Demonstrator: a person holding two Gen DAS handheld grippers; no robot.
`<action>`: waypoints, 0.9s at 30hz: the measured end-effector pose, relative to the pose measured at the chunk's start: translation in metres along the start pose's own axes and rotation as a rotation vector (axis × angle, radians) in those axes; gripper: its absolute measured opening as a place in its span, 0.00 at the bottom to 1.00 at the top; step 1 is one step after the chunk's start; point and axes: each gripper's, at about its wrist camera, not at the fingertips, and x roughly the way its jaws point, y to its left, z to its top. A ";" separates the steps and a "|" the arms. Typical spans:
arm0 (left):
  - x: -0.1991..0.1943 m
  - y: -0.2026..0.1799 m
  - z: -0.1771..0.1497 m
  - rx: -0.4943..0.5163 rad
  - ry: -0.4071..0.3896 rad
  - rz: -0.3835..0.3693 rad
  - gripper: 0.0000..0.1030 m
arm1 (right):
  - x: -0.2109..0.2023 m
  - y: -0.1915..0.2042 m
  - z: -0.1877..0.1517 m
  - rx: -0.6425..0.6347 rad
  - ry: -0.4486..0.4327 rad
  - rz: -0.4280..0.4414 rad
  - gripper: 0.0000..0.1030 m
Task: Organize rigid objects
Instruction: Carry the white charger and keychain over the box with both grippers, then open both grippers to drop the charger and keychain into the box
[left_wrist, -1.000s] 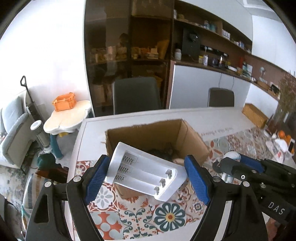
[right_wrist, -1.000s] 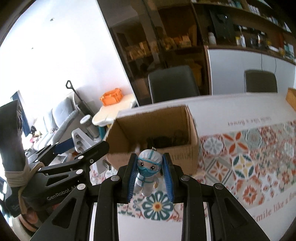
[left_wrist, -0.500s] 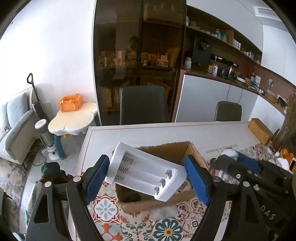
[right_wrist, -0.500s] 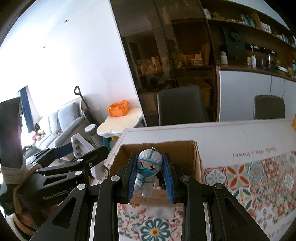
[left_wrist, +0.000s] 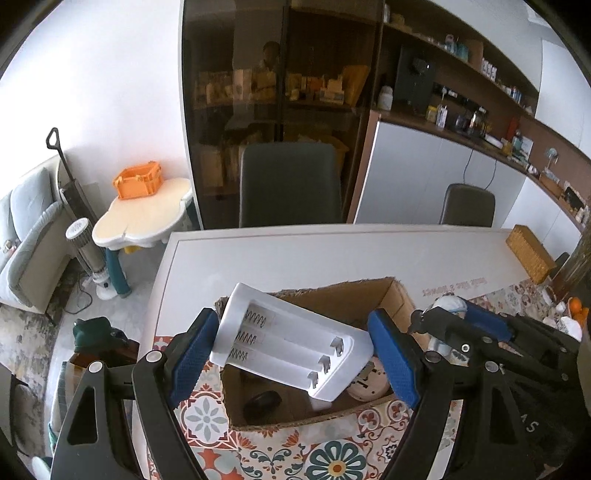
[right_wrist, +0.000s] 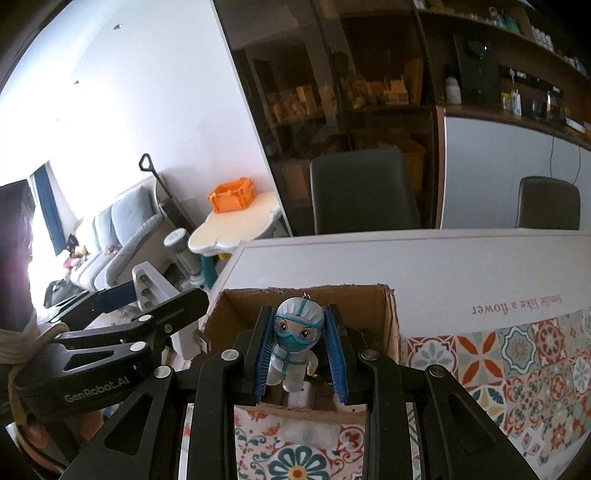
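Your left gripper (left_wrist: 291, 354) clamps the white battery holder (left_wrist: 291, 343) across its ends, tilted, above the open cardboard box (left_wrist: 399, 295), toward the box's left side. Inside the box lie a dark object (left_wrist: 261, 402) and a round pale one (left_wrist: 369, 380). To the right, your right gripper (right_wrist: 300, 350) pinches the masked figurine (right_wrist: 295, 343) upright over the same box.

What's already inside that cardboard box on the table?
In the cardboard box a dark oval object and a round, pale, clock-like thing show. The white battery holder held above covers the rest.
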 end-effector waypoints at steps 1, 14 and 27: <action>0.005 0.001 0.000 -0.002 0.013 0.006 0.81 | 0.005 -0.002 0.000 -0.001 0.015 -0.003 0.27; 0.038 0.008 -0.009 -0.022 0.099 -0.005 0.82 | 0.034 -0.008 -0.003 -0.017 0.100 -0.029 0.27; 0.010 0.036 -0.021 -0.061 0.070 0.141 0.99 | 0.041 0.000 -0.001 -0.026 0.110 -0.036 0.35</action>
